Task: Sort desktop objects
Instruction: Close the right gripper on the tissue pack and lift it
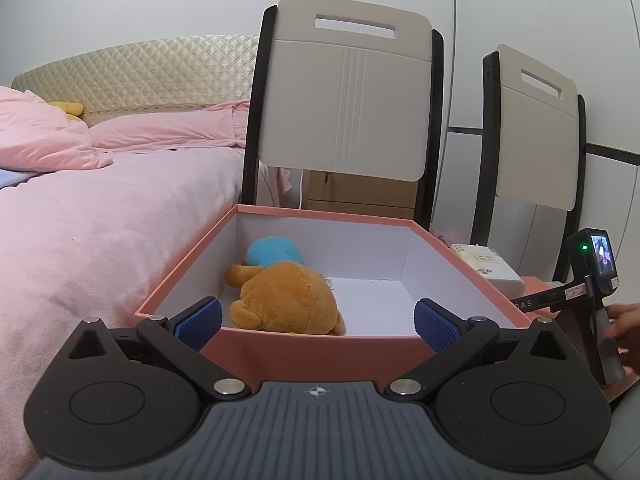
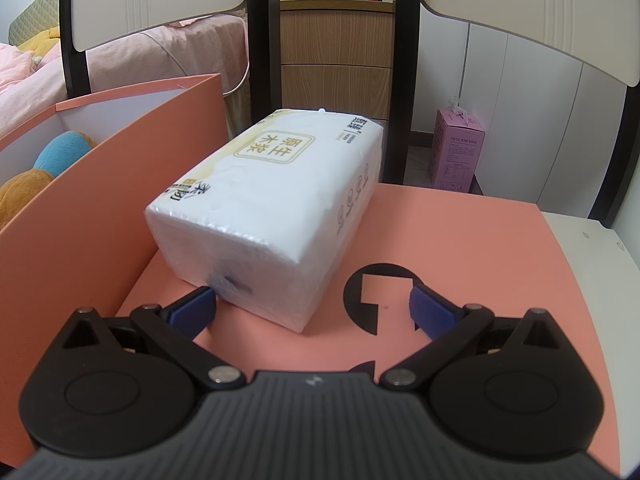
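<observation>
An open pink box (image 1: 320, 346) with white walls holds a brown plush toy (image 1: 288, 300) and a blue plush toy (image 1: 274, 251). My left gripper (image 1: 318, 320) is open and empty, just in front of the box's near wall. In the right wrist view a white tissue pack (image 2: 272, 196) lies on the flat pink lid (image 2: 460, 256), right of the box wall (image 2: 80, 208). My right gripper (image 2: 312, 308) is open, close to the pack's near end, not closed on it. The tissue pack also shows in the left wrist view (image 1: 486, 268), beside the right gripper's handle (image 1: 596, 276).
Two chairs (image 1: 348, 104) (image 1: 536, 128) stand behind the box. A pink bed (image 1: 80, 216) lies to the left. A wooden drawer unit (image 2: 336, 52) and a purple carton (image 2: 456, 152) on the floor are beyond the lid. The white desk edge (image 2: 588, 248) shows at right.
</observation>
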`<state>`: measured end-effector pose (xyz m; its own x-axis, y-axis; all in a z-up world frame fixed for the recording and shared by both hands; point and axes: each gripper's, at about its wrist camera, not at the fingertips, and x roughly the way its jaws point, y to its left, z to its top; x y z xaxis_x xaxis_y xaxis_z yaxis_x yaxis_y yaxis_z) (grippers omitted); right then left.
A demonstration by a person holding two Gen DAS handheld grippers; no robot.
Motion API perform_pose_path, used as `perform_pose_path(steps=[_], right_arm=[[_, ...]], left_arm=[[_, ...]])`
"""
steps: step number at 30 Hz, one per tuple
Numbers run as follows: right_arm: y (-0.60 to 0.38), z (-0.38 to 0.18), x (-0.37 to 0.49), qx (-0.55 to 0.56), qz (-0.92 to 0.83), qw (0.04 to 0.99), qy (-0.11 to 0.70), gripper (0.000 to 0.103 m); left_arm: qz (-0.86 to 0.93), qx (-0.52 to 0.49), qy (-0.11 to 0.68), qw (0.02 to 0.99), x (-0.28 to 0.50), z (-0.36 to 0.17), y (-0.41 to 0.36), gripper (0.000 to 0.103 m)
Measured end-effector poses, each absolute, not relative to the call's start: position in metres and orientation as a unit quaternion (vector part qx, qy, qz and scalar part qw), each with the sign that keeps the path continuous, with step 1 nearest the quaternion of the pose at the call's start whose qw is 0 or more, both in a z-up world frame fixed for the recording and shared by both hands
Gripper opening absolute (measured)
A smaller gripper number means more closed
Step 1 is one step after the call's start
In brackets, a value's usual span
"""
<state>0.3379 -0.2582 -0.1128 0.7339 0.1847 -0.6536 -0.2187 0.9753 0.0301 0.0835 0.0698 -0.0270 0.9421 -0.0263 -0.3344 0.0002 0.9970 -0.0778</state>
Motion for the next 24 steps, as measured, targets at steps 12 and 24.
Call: perform_pose_path(steps=[12, 24], right_arm=[[-0.259, -0.113, 0.333, -0.025, 0.107, 0.931, 0.349, 0.103], [-0.274, -0.065, 0.283, 0.035, 0.123, 0.949, 0.287, 0.103]], left_arm=[[-0.011, -0.037, 0.17, 0.985, 0.083, -0.027, 0.068, 0.103], [-0.014, -0.042, 0.166, 0.985, 0.082, -0.024, 0.069, 0.103]])
